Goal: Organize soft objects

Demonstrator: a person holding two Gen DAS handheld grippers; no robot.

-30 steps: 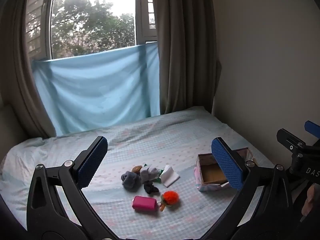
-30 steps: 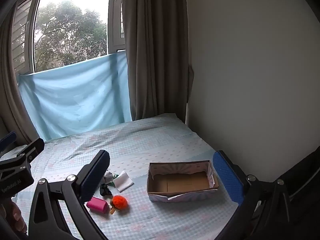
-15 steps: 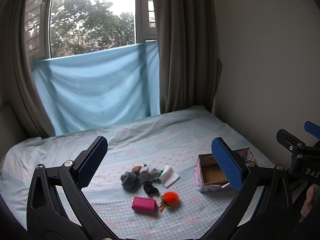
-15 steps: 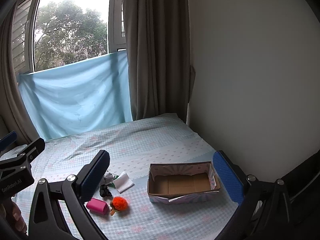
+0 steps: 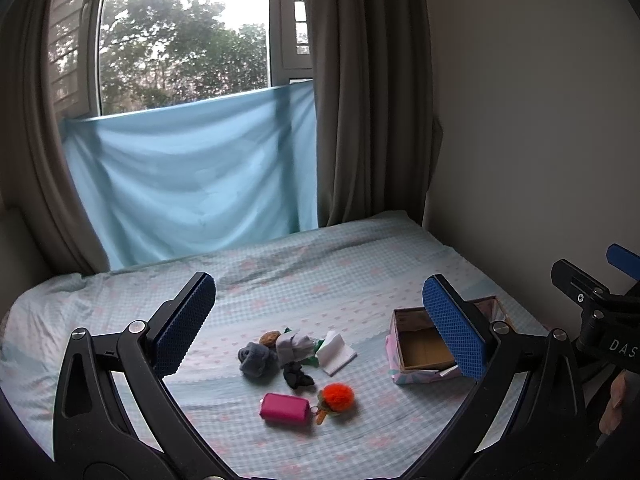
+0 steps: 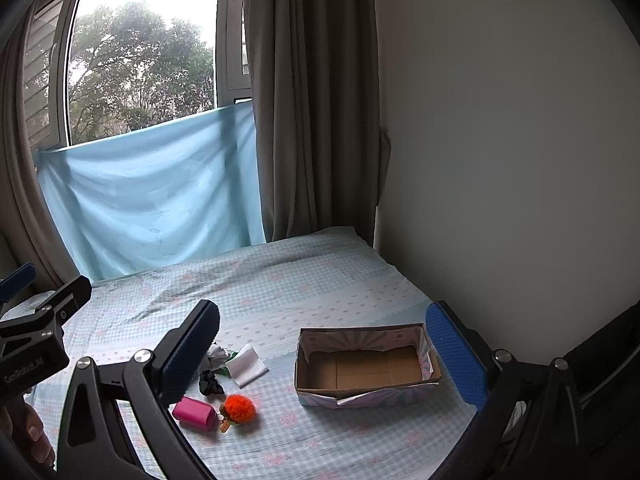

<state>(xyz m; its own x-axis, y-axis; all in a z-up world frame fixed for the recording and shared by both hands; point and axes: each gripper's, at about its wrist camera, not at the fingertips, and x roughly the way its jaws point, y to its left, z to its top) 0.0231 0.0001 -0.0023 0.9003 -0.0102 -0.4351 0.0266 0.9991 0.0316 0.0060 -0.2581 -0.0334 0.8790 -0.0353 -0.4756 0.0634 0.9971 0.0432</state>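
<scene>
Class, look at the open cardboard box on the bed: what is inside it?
The box shows only its bare brown cardboard floor; no soft object lies inside. The strip just behind its near wall is hidden.

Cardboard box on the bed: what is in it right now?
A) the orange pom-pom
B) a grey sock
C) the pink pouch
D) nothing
D: the cardboard box shows a bare brown floor, while the soft items, like the pink pouch, lie on the bed beside it.

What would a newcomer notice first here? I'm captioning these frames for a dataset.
Probably the orange pom-pom and the pink pouch beside it, brightest things on the checked bed sheet. Next, the open cardboard box to their right, apparently empty, and the blue cloth hung across the window behind.
</scene>
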